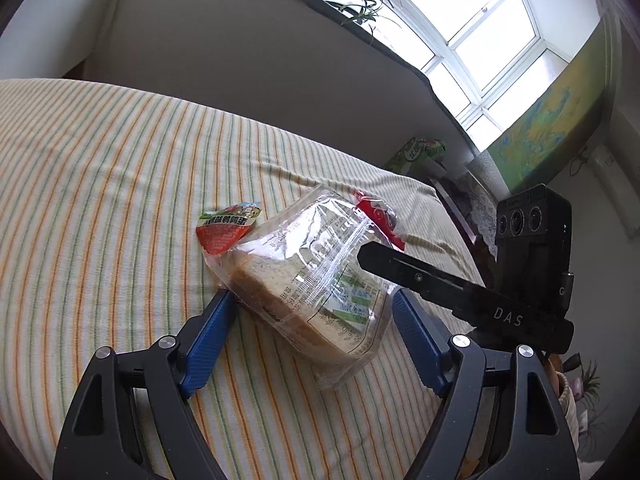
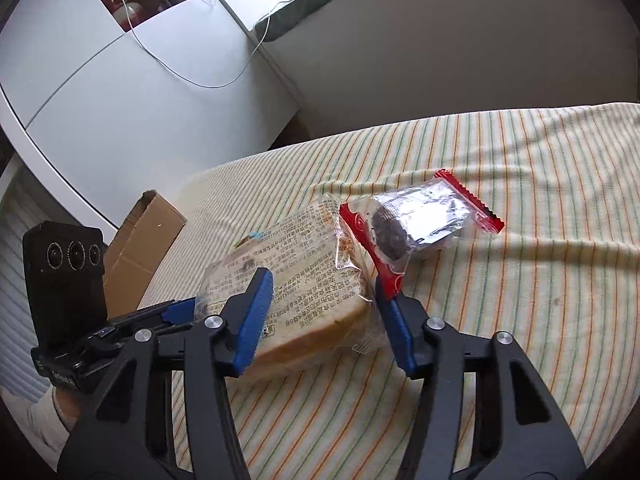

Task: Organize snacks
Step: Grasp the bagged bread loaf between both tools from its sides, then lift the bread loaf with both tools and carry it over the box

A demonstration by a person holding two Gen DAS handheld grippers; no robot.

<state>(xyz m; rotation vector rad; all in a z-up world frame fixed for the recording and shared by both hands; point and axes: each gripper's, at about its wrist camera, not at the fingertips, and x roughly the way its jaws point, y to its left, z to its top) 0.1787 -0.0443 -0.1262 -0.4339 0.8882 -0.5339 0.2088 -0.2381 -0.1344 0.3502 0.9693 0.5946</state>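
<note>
A clear bag of sliced bread [image 1: 304,280] lies on the striped cloth [image 1: 100,200]. My left gripper [image 1: 314,296] stands wide around it, one blue pad at the bag's left corner and the other beside its right edge. My right gripper [image 2: 322,284] comes from the other side and is shut on the same bread bag [image 2: 312,280], both pads against it. One black finger [image 1: 420,280] of the right gripper reaches over the bag. A red and clear packet with a dark snack [image 2: 416,220] rests against the bread's far end. A small red and green packet [image 1: 228,228] lies behind the bread.
A brown cardboard box [image 2: 140,248] stands off the cloth's left edge, below a white cabinet [image 2: 120,100]. A green carton [image 1: 420,156] sits past the cloth's far right corner. A wall and a window ledge with plants [image 1: 360,8] run behind.
</note>
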